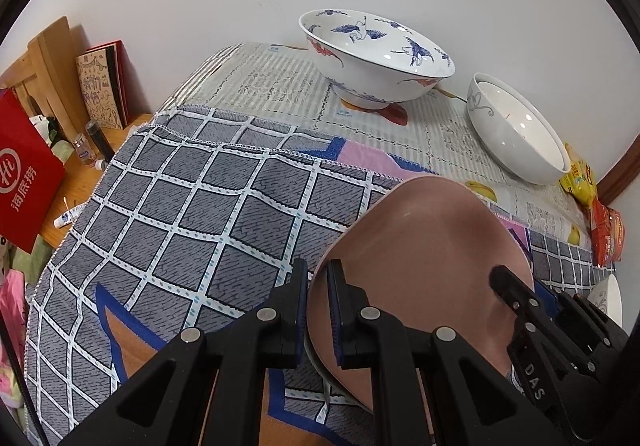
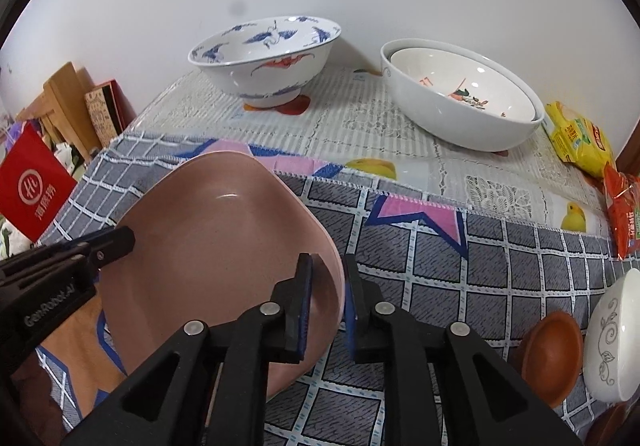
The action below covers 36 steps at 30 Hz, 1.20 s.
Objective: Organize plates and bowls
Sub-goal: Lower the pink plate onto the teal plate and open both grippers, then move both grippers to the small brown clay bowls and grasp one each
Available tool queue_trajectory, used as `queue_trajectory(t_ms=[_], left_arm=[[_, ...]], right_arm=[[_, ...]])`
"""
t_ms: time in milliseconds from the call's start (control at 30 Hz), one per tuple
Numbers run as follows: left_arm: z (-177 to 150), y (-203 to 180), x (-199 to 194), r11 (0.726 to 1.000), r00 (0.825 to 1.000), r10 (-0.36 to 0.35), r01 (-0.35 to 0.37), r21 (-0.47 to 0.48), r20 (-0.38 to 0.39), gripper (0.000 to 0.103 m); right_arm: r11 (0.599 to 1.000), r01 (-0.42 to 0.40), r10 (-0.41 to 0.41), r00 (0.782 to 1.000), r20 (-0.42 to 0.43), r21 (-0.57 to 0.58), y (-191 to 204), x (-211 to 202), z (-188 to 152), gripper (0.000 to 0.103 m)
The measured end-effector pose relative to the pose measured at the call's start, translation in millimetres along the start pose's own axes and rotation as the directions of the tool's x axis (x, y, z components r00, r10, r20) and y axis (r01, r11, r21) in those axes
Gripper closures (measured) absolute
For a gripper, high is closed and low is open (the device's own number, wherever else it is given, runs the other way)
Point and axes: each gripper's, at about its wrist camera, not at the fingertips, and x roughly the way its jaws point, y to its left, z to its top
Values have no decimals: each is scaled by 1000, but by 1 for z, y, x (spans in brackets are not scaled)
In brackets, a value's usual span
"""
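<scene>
Over near checked cloth (image 2: 460, 286): pink plate (image 2: 216, 246) tilted, left rim clamped by left gripper (image 1: 318, 310), right rim between parted pads of right gripper (image 2: 328, 306), inner pad touching, outer clear.

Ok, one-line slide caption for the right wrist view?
Right gripper straddling the rim of a pink square plate, jaws slightly apart, over a grey checked cloth.

Ahead: my checked cloth (image 1: 168, 214) lies bare, open passage.
Far edge: crane bowl (image 2: 264, 58) and nested white bowls (image 2: 460, 106) block the wall side.
Right: snack packets (image 2: 580, 142), brown dish (image 2: 554, 354), small white bowl (image 2: 612, 338) crowd me.
</scene>
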Motion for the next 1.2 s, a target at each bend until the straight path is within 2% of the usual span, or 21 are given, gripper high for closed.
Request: queue_trajectory(t_ms=[267, 400, 500, 567, 667, 733, 867, 967, 1067, 1133, 1200], left_arm=[[-1, -4, -19, 1000, 1000, 2, -2, 31, 17, 93], [-3, -11, -34, 999, 999, -8, 7, 46, 36, 91], [-7, -23, -49, 997, 998, -18, 14, 77, 55, 83], [-11, -32, -58, 995, 997, -24, 17, 100, 69, 83], [-15, -49, -74, 991, 995, -48, 36, 132, 88, 83], [-19, -62, -85, 986, 993, -65, 48, 159, 101, 77], [-25, -90, -101, 978, 986, -99, 72, 194, 133, 74], [-28, -112, -108, 974, 983, -116, 84, 211, 143, 74], [-31, -133, -110, 968, 980, -141, 108, 227, 139, 74], [-34, -146, -110, 965, 979, -157, 124, 233, 130, 74], [-37, -159, -107, 964, 982, -143, 110, 242, 124, 74]], right_arm=[[1000, -8, 7, 1000, 31, 12, -2, -20, 1, 85], [1000, -3, 1, 998, 59, 22, -7, -42, -4, 70], [999, 18, -20, 996, 84, 30, -15, -62, -10, 66], [999, 33, -36, 995, 91, 38, -22, -75, -14, 60], [997, 52, -59, 991, 123, 58, -38, -100, -24, 58], [995, 64, -73, 989, 132, 73, -51, -115, -32, 52], [983, 136, -155, 974, 166, 121, -86, -151, -52, 45], [967, 210, -236, 954, 185, 147, -116, -173, -68, 44], [941, 294, -320, 935, 154, 170, -149, -185, -82, 43], [925, 315, -345, 930, 129, 212, -173, -191, -94, 43], [914, 321, -358, 926, 118, 249, -192, -196, -104, 43]])
